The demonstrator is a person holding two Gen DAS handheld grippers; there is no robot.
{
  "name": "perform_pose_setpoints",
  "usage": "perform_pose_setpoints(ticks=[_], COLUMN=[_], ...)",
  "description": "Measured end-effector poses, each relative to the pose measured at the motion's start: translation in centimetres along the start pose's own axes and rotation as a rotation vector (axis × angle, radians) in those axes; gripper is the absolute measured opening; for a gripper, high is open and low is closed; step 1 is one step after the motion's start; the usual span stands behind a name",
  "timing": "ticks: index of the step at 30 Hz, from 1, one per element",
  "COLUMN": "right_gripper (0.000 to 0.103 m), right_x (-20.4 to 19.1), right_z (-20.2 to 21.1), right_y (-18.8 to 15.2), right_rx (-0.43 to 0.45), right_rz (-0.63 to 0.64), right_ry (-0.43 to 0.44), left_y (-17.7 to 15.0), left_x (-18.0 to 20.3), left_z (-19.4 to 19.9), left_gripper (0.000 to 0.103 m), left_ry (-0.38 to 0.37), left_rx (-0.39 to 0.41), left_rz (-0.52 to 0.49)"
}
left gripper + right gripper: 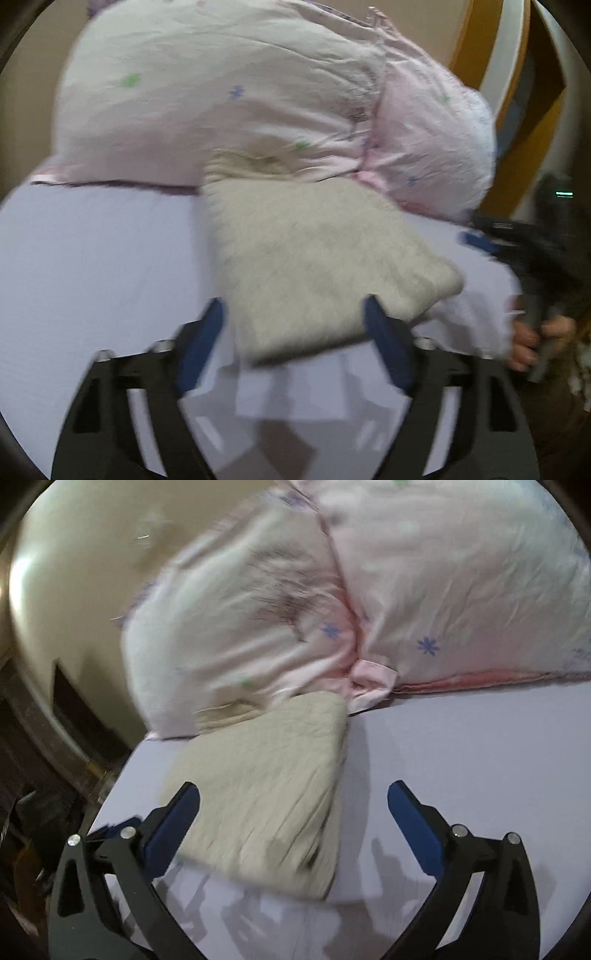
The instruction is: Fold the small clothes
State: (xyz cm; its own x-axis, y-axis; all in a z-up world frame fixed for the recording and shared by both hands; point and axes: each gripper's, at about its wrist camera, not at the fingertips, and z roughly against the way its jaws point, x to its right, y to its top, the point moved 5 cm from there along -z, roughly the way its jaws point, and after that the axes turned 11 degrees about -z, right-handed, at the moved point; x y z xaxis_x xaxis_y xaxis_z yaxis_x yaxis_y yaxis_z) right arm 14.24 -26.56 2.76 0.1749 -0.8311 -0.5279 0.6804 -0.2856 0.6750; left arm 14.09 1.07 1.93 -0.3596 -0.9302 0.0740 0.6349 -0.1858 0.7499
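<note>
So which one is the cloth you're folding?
Find the lavender bed sheet, with big pink flowered pillows at its far edge. Right in front of them lies the folded beige cloth. It is the only plain, flat, sandy-coloured thing there.

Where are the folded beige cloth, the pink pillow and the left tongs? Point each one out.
folded beige cloth [314,266]: left wrist view, middle of its top face.
pink pillow [461,590]: right wrist view, the flower-print front of the right pillow.
left tongs [293,314]: left wrist view, midway between the blue tips, open.
</note>
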Motion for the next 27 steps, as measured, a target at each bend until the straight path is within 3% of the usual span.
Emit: perform_pose_setpoints(ticks=[4,6,10,17,27], right_gripper=[0.101,0.101,0.101,0.1,0.101], right_x=[-1.5,-1.7,-2.5,-1.1,-1.2], right_z=[1.3,0.3,-2.7,-4.8,-5.2], right_y=[-5.0,-7.3,-9.2,-10.6,-10.9], right_rx=[-0.057,-0.107,-0.127,-0.146,-0.148], right_rz=[0.111,0.148,0.176,0.102,0.132], right_ry=[-0.128,-0.226,-0.355,-0.449,-0.488], left_y=[-1.8,-2.2,-2.7,-4.3,-4.9], left_x=[0.4,0.7,0.6,0.0,0.0], left_z=[-0.3,-0.7,-2.1,-4.2,-4.3], left_gripper=[0.102,0.102,0.102,0.102,0.102], left_ry=[0.147,0.168,0.221,0.238,0.238], left_rx=[-0.078,-0.096,-0.152,-0.255,-0.257], left_rz=[-0.021,-0.038,-0.058,-0.052,-0.046])
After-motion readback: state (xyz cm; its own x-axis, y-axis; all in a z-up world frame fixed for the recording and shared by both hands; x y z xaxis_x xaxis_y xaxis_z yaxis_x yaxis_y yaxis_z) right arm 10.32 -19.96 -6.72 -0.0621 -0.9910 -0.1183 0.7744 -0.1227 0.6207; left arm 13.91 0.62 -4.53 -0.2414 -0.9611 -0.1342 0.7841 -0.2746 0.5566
